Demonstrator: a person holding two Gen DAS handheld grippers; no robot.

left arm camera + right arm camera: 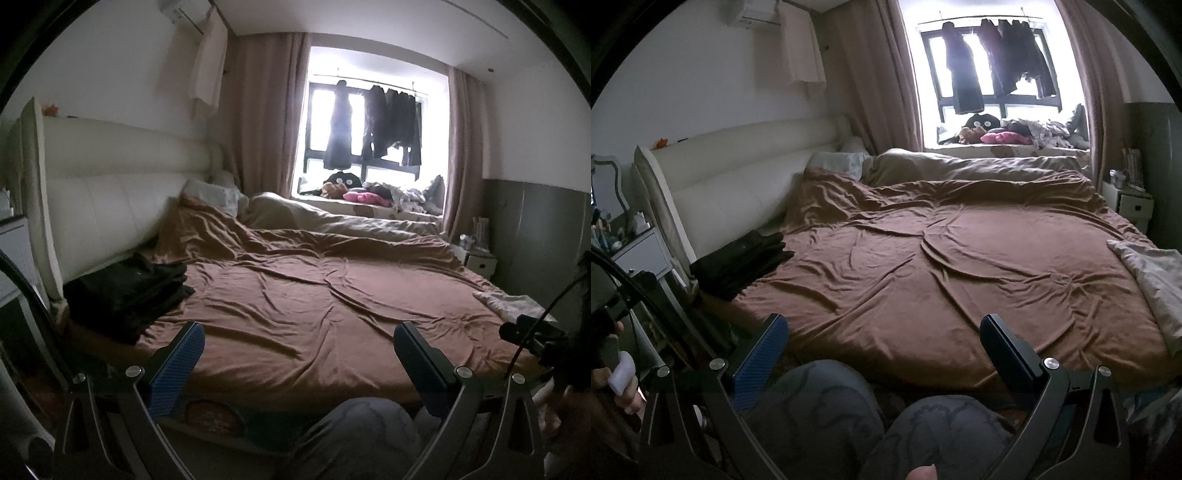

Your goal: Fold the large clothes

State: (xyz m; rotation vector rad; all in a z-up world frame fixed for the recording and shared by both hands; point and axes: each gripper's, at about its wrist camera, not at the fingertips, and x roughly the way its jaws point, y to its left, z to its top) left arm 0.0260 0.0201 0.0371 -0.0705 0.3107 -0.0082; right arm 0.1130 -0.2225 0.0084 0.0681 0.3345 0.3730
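I hold both grippers low at the near edge of the bed (295, 317), and neither has anything between its fingers: the left gripper (298, 345) is spread wide, and the right gripper (884, 338) is spread wide too. A dark stack (125, 291) of clothes, which looks already folded, lies at the near left corner of the bed, just beside the headboard (122, 199). At the right edge of the bed lies a light cloth (1152, 280), crumpled and partly hanging over the side; I judge that this is the next piece to fold, but I cannot tell what kind of garment it is. The middle of the bed, covered by the brown sheet (942, 277), is bare, so it is a good place for spreading. To do this step well, I would first bring the right gripper to the light cloth and pinch one single layer near a corner or a hem, not a thick bunch. Then the left gripper should take a second corner of the same edge, so the cloth can hang between both and be laid flat in the middle of the bed. I should pull it away from the edge, because there it can slide down to the floor. I should also take care not to catch the brown sheet together with the cloth, since the sheet is wrinkled and loose.
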